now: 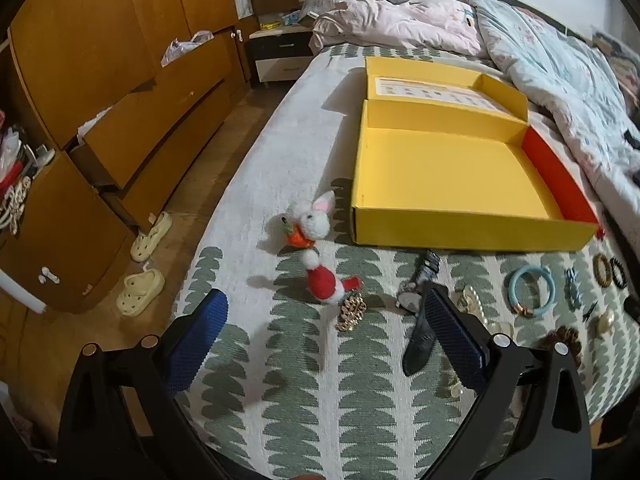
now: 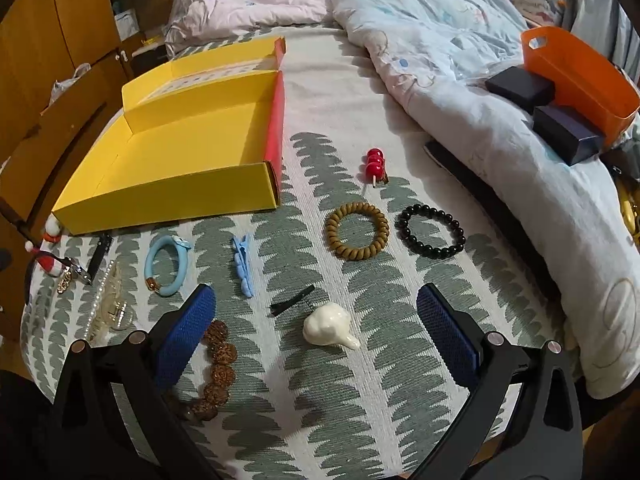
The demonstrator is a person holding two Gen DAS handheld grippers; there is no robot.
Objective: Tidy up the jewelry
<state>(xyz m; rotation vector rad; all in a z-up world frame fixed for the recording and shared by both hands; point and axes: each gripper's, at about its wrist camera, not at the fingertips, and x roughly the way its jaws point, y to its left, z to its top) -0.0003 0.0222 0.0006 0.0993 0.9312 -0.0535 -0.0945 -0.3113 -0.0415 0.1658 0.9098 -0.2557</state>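
Hovering with jaws apart, empty — left gripper over gold chain, right gripper over white shell — yellow box open to receive them.

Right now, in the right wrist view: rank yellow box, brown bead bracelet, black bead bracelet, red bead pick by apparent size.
1. yellow box, by far the largest.
2. brown bead bracelet and black bead bracelet: too alike to rank.
3. red bead pick, smallest, though it lies slightly farther from the camera.

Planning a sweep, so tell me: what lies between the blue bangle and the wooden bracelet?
In the right wrist view, only a blue hair clip lies between the blue bangle and the wooden bracelet.
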